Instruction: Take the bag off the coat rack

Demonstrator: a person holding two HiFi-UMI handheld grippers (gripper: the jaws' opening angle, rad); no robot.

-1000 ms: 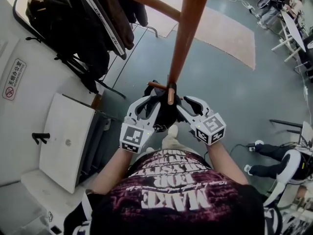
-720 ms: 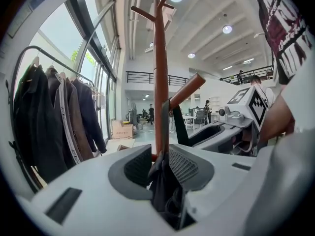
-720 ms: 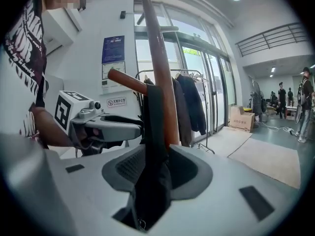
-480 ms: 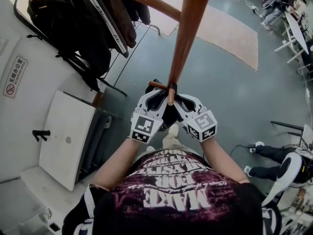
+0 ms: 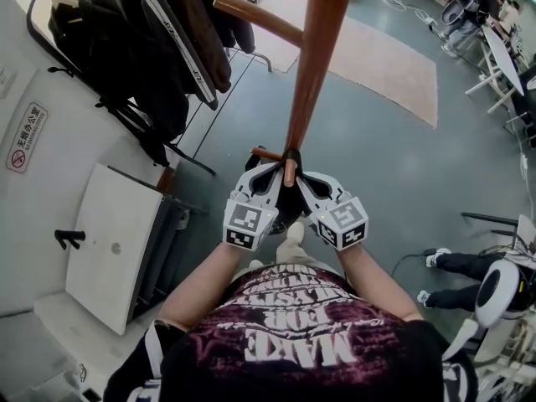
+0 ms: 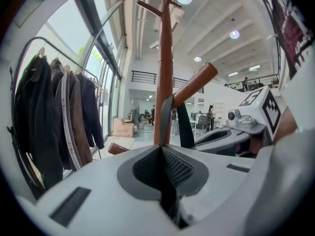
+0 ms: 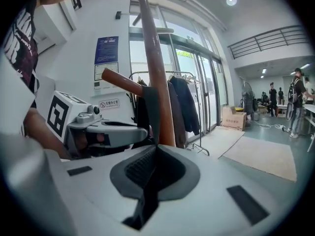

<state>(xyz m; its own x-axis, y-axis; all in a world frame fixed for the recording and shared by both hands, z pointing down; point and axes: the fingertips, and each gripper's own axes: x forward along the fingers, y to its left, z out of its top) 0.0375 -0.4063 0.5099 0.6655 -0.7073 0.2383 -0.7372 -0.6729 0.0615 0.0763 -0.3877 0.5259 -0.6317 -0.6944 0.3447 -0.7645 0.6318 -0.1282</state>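
A wooden coat rack pole (image 5: pixel 314 65) runs down to a short peg (image 5: pixel 289 172). The black bag (image 5: pixel 287 201) hangs under that peg, between my two grippers. My left gripper (image 5: pixel 266 178) is shut on a bag strap (image 6: pixel 166 114), which rises from its closed jaws to the peg (image 6: pixel 194 85). From the other side, my right gripper (image 5: pixel 306 181) is shut on a bag strap (image 7: pixel 150 109) beside the pole (image 7: pixel 157 82). Both grippers sit close together just below the peg. Most of the bag is hidden behind the grippers.
A metal garment rail with dark coats (image 5: pixel 151 48) stands at the upper left beside a white cabinet (image 5: pixel 117 241). A longer peg (image 5: pixel 255 19) juts from the pole higher up. A pink rug (image 5: pixel 385 57) lies beyond; a person's legs (image 5: pixel 469 266) and chairs are at the right.
Both grippers have drawn in toward the peg and closer together. The right gripper's jaws have gone from wide apart to shut on the strap.
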